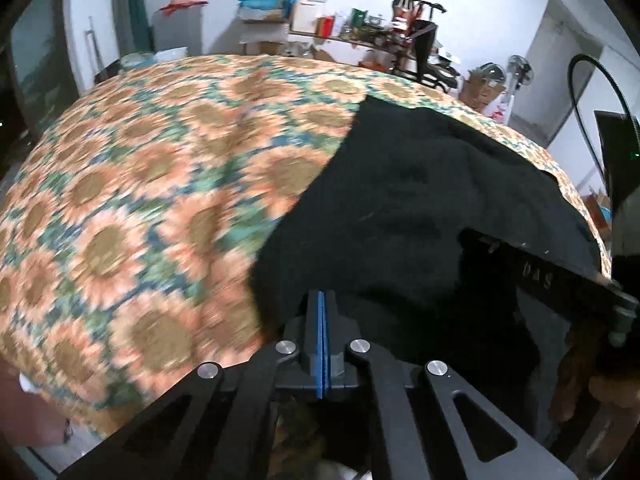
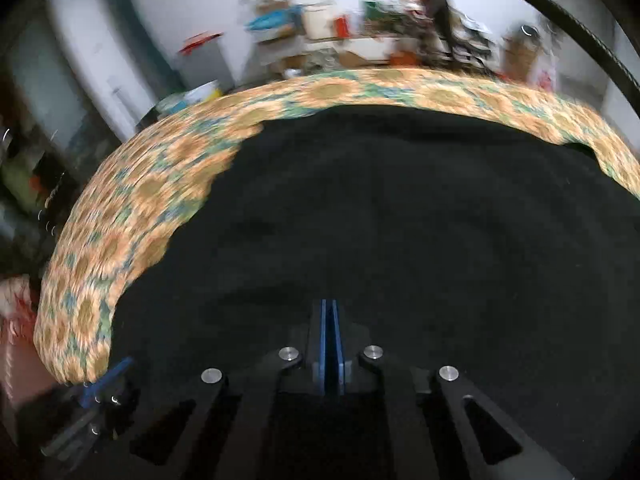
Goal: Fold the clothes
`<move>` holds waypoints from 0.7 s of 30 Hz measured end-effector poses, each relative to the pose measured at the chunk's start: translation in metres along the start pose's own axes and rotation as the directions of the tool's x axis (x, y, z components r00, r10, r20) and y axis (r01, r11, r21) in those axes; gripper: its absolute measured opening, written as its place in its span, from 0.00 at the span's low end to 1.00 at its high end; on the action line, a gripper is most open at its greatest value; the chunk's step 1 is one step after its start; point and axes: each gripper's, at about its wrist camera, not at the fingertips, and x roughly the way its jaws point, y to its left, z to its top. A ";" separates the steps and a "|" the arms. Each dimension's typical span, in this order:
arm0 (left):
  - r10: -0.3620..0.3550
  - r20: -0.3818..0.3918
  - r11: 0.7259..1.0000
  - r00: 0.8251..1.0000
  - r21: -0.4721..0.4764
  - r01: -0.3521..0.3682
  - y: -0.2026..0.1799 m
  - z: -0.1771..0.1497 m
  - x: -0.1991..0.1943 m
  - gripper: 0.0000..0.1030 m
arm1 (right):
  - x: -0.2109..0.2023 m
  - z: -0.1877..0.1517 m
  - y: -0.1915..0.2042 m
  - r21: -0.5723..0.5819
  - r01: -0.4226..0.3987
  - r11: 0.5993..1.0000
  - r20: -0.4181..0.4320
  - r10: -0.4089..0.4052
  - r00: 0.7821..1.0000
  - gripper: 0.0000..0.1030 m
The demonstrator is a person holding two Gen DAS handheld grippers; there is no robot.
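1. The garment (image 1: 420,208) is plain black, with no print visible.
2. The cloth (image 1: 140,200) under the garment carries orange sunflowers with brownish-olive centres on a green and blue ground.
3. The left gripper (image 1: 322,300) is black with blue pads.
4. The right gripper (image 2: 330,308) has the same colours.
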 end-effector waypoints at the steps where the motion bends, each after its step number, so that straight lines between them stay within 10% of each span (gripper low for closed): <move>1: 0.013 -0.002 1.000 1.000 0.001 -0.013 0.003 -0.003 -0.003 0.03 | -0.004 -0.007 0.007 0.009 -0.053 0.999 -0.005 0.053 0.999 0.07; 3: 0.033 0.001 0.999 0.999 0.011 -0.033 0.006 -0.006 -0.007 0.03 | -0.013 -0.021 0.022 0.027 -0.154 0.988 -0.013 0.155 0.988 0.08; 10: -0.085 0.020 0.996 0.996 0.030 0.085 0.008 -0.028 -0.034 0.03 | -0.069 -0.114 0.044 -0.095 -0.010 0.995 0.094 0.019 0.995 0.18; 16: 0.130 -0.009 0.985 0.992 0.115 -0.128 -0.001 -0.047 -0.015 0.03 | -0.073 -0.157 0.061 -0.134 0.089 0.987 0.145 -0.069 0.987 0.20; 21: 0.035 -0.029 0.996 0.999 0.087 -0.032 0.006 -0.050 -0.026 0.03 | -0.107 -0.187 0.039 -0.029 -0.022 0.999 0.207 0.028 0.978 0.35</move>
